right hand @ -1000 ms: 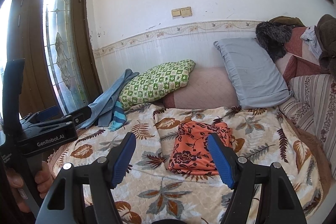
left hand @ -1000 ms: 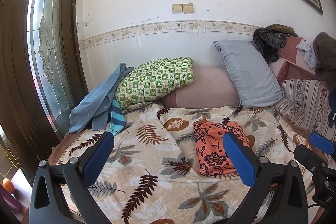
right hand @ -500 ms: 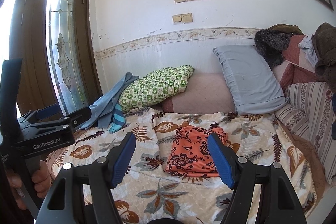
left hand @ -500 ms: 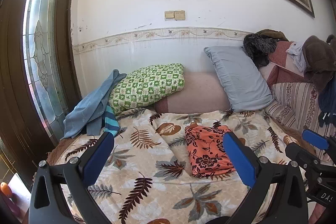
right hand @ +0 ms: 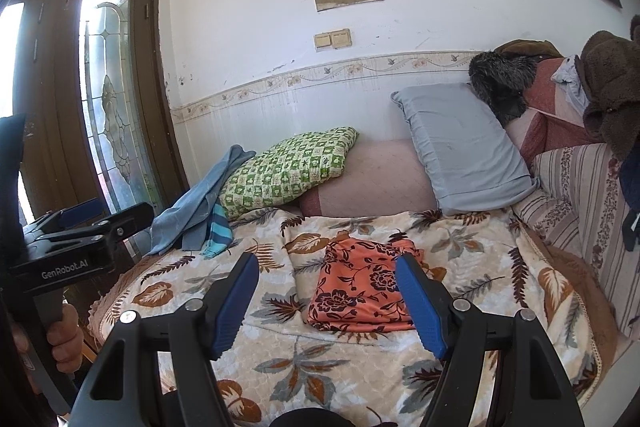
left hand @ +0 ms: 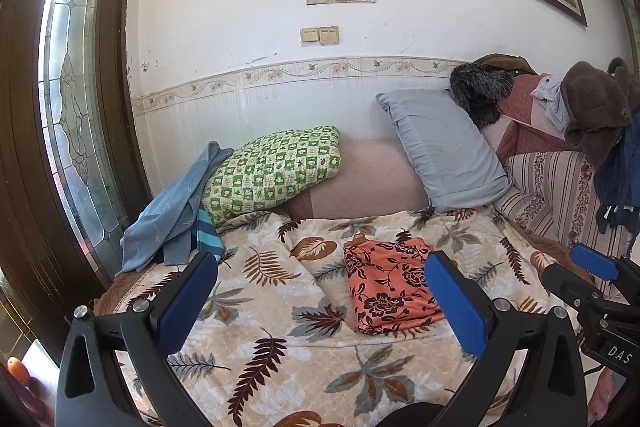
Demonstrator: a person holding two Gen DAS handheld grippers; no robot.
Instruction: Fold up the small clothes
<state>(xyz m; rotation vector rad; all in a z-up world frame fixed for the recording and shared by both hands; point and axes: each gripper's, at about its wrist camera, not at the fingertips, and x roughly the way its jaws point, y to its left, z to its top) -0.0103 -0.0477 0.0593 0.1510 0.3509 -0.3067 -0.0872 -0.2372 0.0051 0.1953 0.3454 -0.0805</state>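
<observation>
both claws have been drawn back and slightly up from the bed (left hand: 248,311); the left claw (left hand: 320,301) and right claw (right hand: 326,301) are spread and empty, while the orange floral garment (left hand: 390,285), apparently already folded, is left lying mid-bed.

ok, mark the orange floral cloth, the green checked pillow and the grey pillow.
orange floral cloth (left hand: 390,285): left wrist view, middle of folded top.
green checked pillow (left hand: 276,169): left wrist view, centre of its face.
grey pillow (right hand: 466,145): right wrist view, centre of its face.
</observation>
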